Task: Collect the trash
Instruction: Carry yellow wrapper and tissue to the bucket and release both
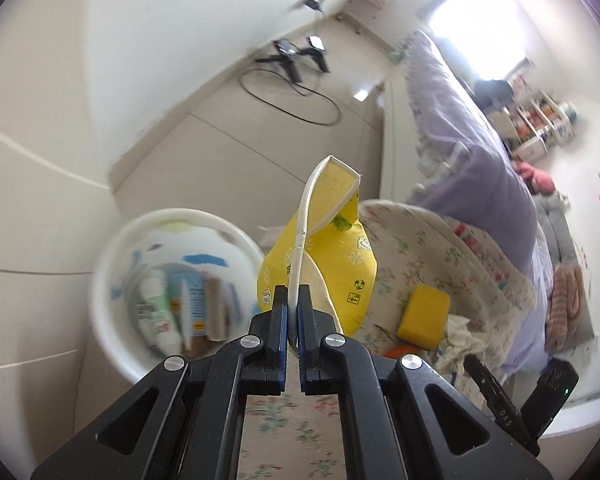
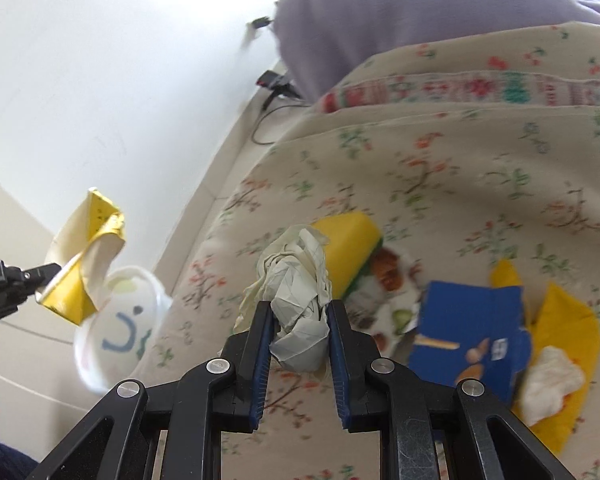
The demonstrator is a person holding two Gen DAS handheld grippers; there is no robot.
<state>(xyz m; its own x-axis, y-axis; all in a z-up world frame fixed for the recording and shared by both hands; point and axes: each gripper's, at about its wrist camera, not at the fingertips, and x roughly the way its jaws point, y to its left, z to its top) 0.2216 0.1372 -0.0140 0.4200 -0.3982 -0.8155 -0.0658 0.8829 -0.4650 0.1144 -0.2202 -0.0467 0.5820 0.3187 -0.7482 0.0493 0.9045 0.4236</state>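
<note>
White letters reading "DAS" stand on the dark body of the right tool [image 1: 496, 390], seen low and to the right of the left tool [image 1: 293, 300]. Small black pictograms dot the yellow carton [image 1: 340, 264] it clamps; their wording is too small to read.

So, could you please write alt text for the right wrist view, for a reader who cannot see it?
The right gripper is closed on a crumpled white paper ball above a floral cloth strewn with a yellow sponge and a blue carton. At left, the left gripper holds a crushed yellow cup over a white bin.
</note>
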